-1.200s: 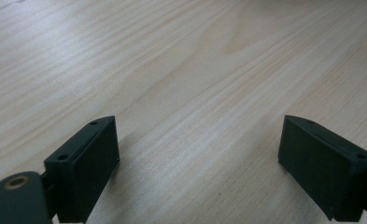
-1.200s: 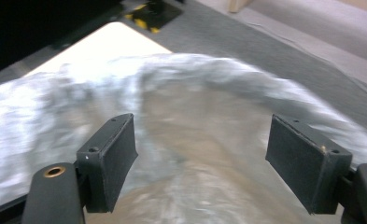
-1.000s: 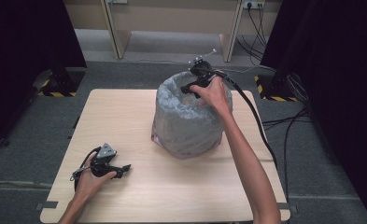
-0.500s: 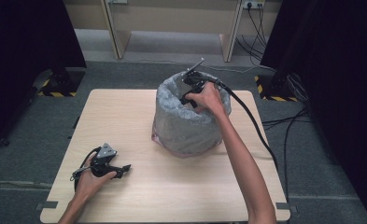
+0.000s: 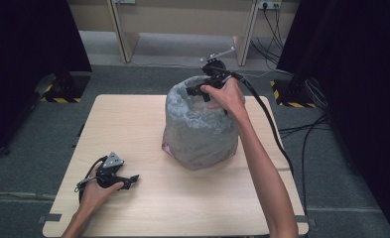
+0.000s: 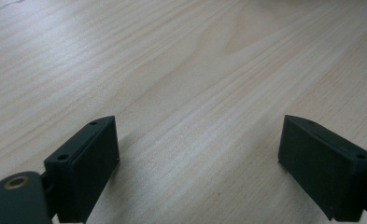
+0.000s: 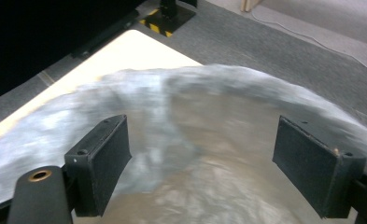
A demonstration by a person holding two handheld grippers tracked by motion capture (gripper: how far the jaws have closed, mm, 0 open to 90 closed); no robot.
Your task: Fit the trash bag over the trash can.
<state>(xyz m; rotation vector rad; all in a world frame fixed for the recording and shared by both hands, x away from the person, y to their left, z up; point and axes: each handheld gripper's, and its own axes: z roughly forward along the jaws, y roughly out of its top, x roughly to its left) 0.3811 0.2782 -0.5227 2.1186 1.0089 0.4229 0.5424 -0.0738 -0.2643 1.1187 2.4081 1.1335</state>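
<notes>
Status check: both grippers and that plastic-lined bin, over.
Left gripper open, resting on the table. Right gripper open above the bin's rim, jaws empty. Plastic-lined bin upright mid-table. Nothing in the way.

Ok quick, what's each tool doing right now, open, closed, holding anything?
Left tool: open, nothing held, resting low on the table.
Right tool: open, nothing clamped, over the mouth of the bag.

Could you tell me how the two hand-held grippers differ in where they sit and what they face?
The left hand-held gripper rests low on the table, facing bare wood; the right hand-held gripper is raised at the rim of the grey bag, looking into its mouth. Both stand open with nothing between the jaws.
</notes>
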